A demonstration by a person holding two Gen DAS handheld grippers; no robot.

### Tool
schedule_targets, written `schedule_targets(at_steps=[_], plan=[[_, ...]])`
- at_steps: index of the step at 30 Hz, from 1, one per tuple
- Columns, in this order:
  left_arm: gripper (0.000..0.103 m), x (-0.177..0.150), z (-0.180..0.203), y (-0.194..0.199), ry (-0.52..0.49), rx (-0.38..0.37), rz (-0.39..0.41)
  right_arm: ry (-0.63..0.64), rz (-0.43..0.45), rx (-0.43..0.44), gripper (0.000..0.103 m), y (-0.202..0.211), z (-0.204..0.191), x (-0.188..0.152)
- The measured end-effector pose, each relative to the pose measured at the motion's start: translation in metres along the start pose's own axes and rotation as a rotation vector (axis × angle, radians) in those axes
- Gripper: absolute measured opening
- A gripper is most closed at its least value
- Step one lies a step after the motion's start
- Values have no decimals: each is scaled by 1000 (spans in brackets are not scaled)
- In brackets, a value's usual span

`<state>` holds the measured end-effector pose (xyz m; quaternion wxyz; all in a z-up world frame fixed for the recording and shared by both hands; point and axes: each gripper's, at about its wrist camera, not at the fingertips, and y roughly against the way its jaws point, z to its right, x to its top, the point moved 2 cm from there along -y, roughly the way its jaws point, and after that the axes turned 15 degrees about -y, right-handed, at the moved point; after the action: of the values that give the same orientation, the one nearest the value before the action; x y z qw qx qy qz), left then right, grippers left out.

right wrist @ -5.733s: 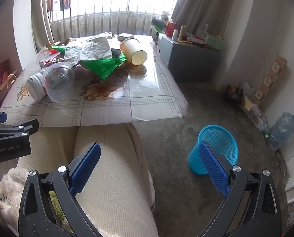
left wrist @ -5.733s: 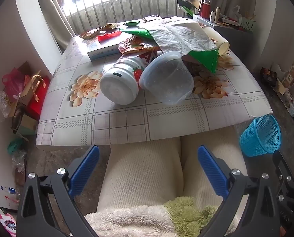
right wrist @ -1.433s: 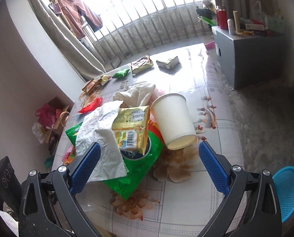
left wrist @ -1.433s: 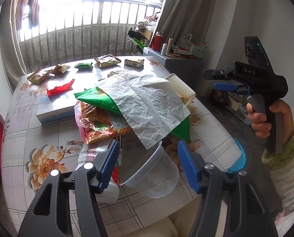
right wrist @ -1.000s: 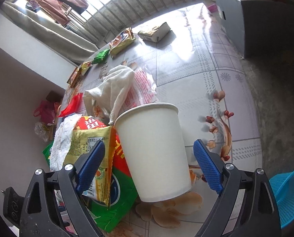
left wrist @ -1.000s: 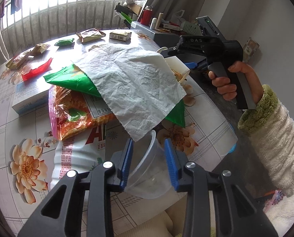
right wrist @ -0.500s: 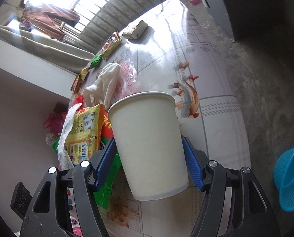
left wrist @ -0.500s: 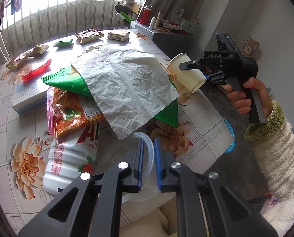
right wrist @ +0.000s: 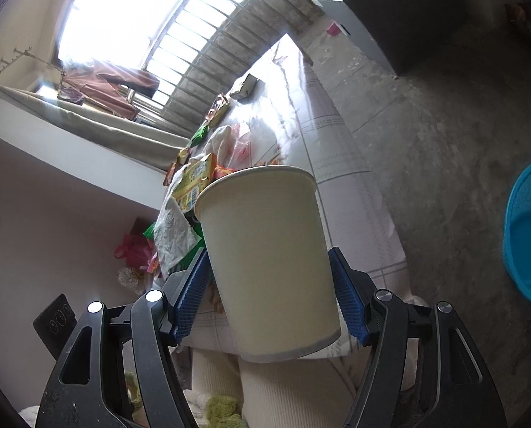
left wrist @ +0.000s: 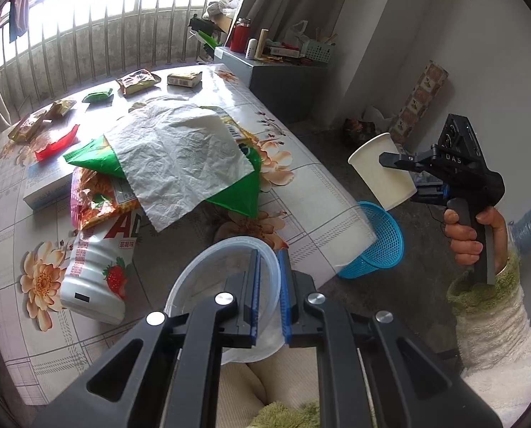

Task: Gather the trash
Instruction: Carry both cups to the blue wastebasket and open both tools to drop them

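Note:
My left gripper (left wrist: pixel 268 278) is shut on the rim of a clear plastic tub (left wrist: pixel 208 278), held just above the table's near edge. My right gripper (right wrist: pixel 269 285) is shut on a cream paper cup (right wrist: pixel 265 249). In the left wrist view that paper cup (left wrist: pixel 379 174) hangs in the air off the table's right side, above a blue mesh bin (left wrist: pixel 379 242) on the floor. The blue mesh bin (right wrist: pixel 529 232) sits at the right edge of the right wrist view. More trash lies on the table: a white tissue sheet (left wrist: pixel 180 164), a green wrapper (left wrist: pixel 237 192), an orange snack bag (left wrist: pixel 97 192) and a white strawberry bottle (left wrist: pixel 94 271).
The flowered table (left wrist: pixel 319 185) also carries a box (left wrist: pixel 44 182), a red wrapper (left wrist: pixel 56 144) and several small packets near the window. A grey cabinet (left wrist: pixel 276 82) stands behind the table on the right. The person's legs lie under the near edge.
My right gripper closed on the paper cup and carried it off the table to the right, over the bin. My left gripper closed on the tub's rim and lifted it a little.

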<state>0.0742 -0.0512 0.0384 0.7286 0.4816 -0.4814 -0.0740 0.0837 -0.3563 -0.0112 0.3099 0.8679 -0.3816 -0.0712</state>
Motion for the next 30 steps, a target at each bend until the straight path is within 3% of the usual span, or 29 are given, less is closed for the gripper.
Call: schedule_targets(at_steps=[3,6,13,19,24,26,27,28,30], plan=[[9,28,26,-6,-22,-84,27,-72,94,31,63,44,26,-11],[9,66,63,-23,-50,-215,58,-186,215,26,63,88,63,-20],[9,155,182,-127,-152,-378,-32,-524,401,11,63,137,171,-27],[9,196,262,-244,-255,-339,-161,-740,466,9,65,126,249,-1],[10,209,299,-326,-275,-312,-243,-857,486,1,65,97,295,34],[10,210,309,-349,-261,-310,-261,-893,485,0,75,87,308,44],[12,209,311,-359,-257,-300,-270,-904,483,-12,78,83,315,50],[22,208,313,-368,-257,-286,-279,-919,484,-38,83,79,322,54],[41,206,317,-377,-261,-262,-290,-946,485,-83,83,76,335,57]])
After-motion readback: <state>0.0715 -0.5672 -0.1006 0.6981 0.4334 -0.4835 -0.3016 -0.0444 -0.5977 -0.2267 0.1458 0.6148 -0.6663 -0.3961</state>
